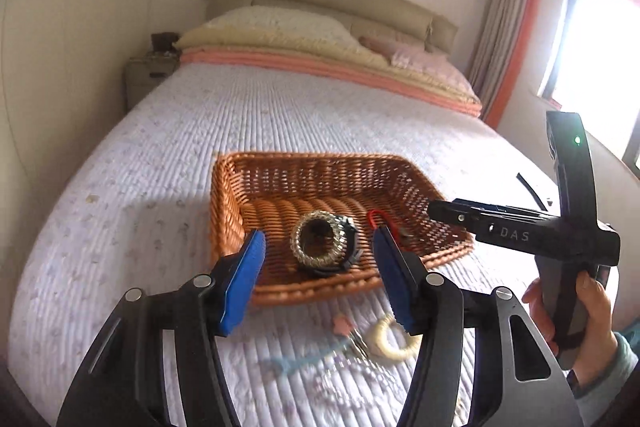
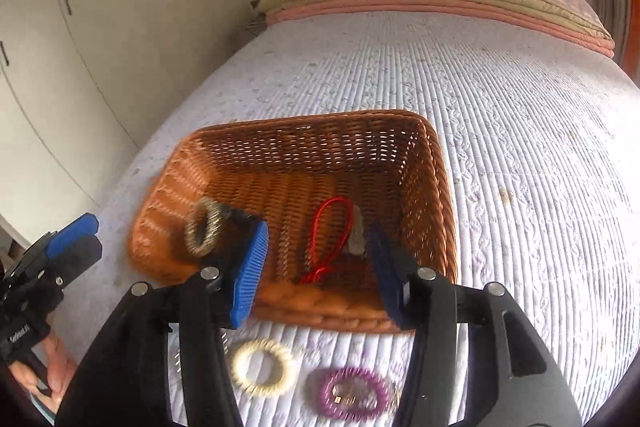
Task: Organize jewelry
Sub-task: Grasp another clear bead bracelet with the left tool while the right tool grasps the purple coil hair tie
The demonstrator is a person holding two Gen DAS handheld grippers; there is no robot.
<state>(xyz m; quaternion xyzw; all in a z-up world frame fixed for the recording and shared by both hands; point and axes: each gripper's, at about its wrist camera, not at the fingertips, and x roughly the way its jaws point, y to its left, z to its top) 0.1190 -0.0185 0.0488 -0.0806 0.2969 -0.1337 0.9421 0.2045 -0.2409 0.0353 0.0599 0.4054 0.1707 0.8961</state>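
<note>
A brown wicker basket [image 1: 228, 203] [image 2: 436, 195] sits on the quilted bed. Inside lie a gold coil bracelet [image 1: 318, 245] [image 2: 204, 231] against a dark band, a red cord loop [image 2: 330, 239] [image 1: 378, 217], and a small grey piece [image 2: 357, 239]. My left gripper [image 1: 319, 233] hovers over the basket's near rim, open, with nothing between its blue pads. My right gripper [image 2: 318, 227] is open too, above the near rim and the red cord, holding nothing. On the quilt in front of the basket lie a cream coil ring [image 2: 264, 373] [image 1: 394, 341] and a purple coil ring [image 2: 354, 393].
A pink charm [image 1: 344, 325] and a pale blue chain [image 1: 300, 363] lie blurred on the quilt near me. A person's hand [image 1: 592, 315] grips the right tool's handle. Pillows [image 1: 280, 27] and folded blankets are at the headboard, wardrobes to the left, a window to the right.
</note>
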